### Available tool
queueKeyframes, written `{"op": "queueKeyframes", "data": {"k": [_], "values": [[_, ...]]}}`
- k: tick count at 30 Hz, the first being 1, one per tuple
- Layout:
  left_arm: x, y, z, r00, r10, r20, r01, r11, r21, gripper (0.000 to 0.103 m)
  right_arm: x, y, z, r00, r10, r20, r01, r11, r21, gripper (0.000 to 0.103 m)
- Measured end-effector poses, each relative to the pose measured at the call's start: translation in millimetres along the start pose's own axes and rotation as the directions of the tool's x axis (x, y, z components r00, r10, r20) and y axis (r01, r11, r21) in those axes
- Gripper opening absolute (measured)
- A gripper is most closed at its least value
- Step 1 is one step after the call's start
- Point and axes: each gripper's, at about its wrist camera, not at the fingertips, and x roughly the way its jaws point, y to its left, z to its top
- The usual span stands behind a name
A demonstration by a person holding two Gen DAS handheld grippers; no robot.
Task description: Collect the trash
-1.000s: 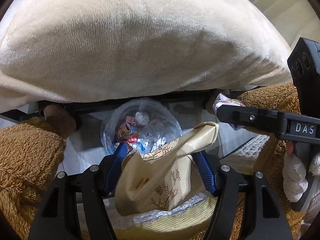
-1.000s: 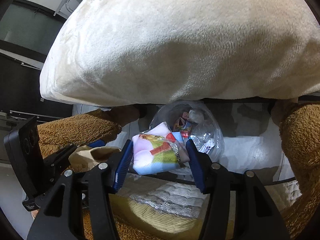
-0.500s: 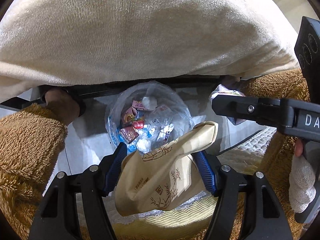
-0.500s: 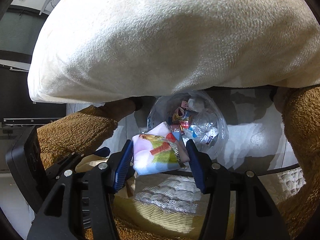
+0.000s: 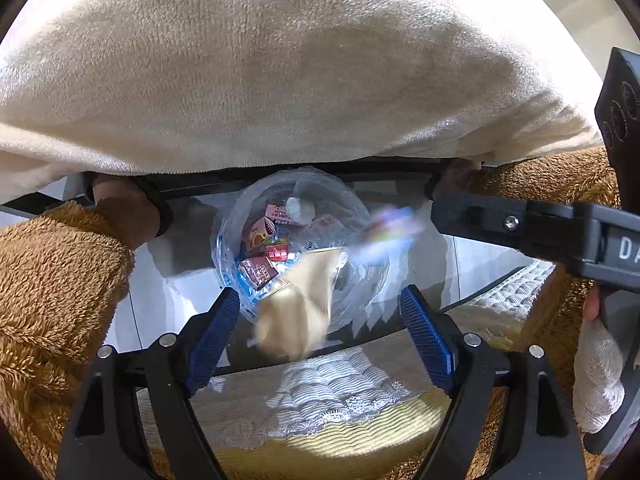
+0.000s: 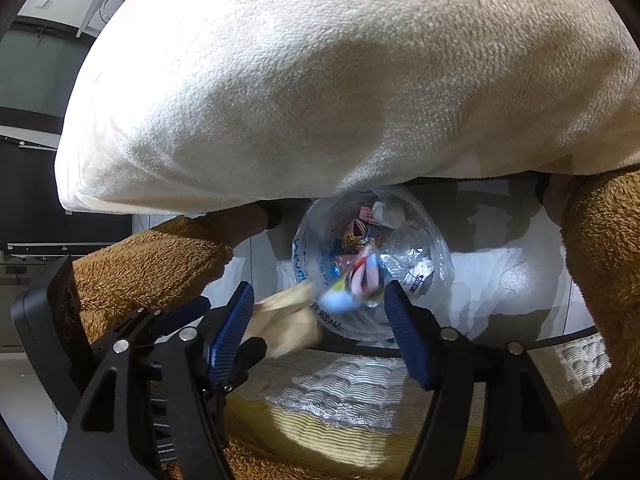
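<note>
My left gripper [image 5: 320, 320] is open and empty. A beige paper wrapper [image 5: 298, 312] falls, blurred, from between its blue pads toward the clear trash bag [image 5: 232, 240] below, which holds several wrappers. My right gripper [image 6: 320, 320] is open too. A pink and blue snack packet [image 6: 356, 284] drops, blurred, from it into the same bag [image 6: 424, 248]. The beige wrapper [image 6: 284, 316] shows at the left in the right wrist view. The right gripper's body [image 5: 560, 232] crosses the left wrist view at the right.
A large cream cushion [image 5: 280, 64] overhangs the bag from above. Brown fuzzy sleeves [image 5: 52, 272] flank it on both sides. A yellow and white lace-trimmed cloth [image 5: 320, 400] lies under the grippers. The floor [image 5: 168, 304] is pale tile.
Both grippers have opened. The beige wrapper and the snack packet have left the pads and are falling toward the trash bag. The bag now sits more centred in both views.
</note>
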Motion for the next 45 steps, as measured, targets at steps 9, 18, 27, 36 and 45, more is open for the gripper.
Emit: {"op": "queueKeyframes", "data": {"k": [9,18,27,36,45], "values": [[-9,3,0,0.999,-0.016,0.037,0.016,1.0,-0.014,0.081,-7,-6,-1,1.0,-0.003,0.017,0.003,1.0,-0.009,0.067],[-30,3,0,0.99,-0.048,0.132,0.05,0.999,-0.015,0.081,-26,-10,-7,0.996,0.013,0.085,-0.007,0.998,-0.065,0.067],[-55,0,1,0.96,-0.064,0.274,0.063,0.998,0.014,0.081,-58,-8,-17,0.968,0.062,0.244,-0.018,0.984,-0.178,0.067],[-88,-3,1,0.898,-0.071,0.434,0.055,0.997,0.049,0.081,-91,-2,-24,0.91,0.05,0.413,0.068,0.962,-0.266,0.067],[-119,-17,-12,0.804,-0.062,0.591,-0.015,0.992,0.125,0.081,-117,8,-38,0.817,0.037,0.575,0.179,0.932,-0.314,0.067]]}}
